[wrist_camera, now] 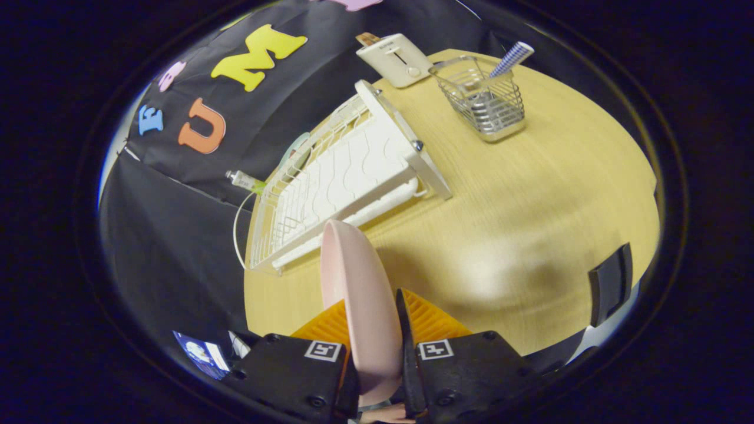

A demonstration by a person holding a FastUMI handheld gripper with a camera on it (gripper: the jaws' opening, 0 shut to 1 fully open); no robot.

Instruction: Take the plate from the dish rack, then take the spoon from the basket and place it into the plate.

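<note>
In the gripper view, the gripper (pixel 372 330) is pinching the plate (pixel 359 294): one finger lies against each face of the pale pink plate, which stands on edge between them with its rim pointing forward toward the dish rack (pixel 347 176). The plate is out of the rack and held above the wooden table (pixel 530 206), just short of the rack's near end.

The plate looks stiff, smooth and glazed, probably ceramic or melamine, so I judge it moderately heavy for a two-finger pinch, slippery on its faces, and liable to chip or break if dropped. A hold on the rim with the fingers reaching well toward the middle, as here, seems the sound choice; a shallow grip at the very edge would let it swing or slide out.

With the dish rack as the landmark: the white rack runs away from the fingers, and its slots look empty except for something pale green at its far side, too hidden to name. Beyond the rack's far end stands a cream toaster (pixel 396 59). To the right of that end is the wire basket (pixel 484 100), holding the spoon (pixel 511 59), whose checked handle sticks up and leans outward; its bowl is hidden low in the basket. The spoon looks light and rigid, best taken by that exposed handle.
</note>
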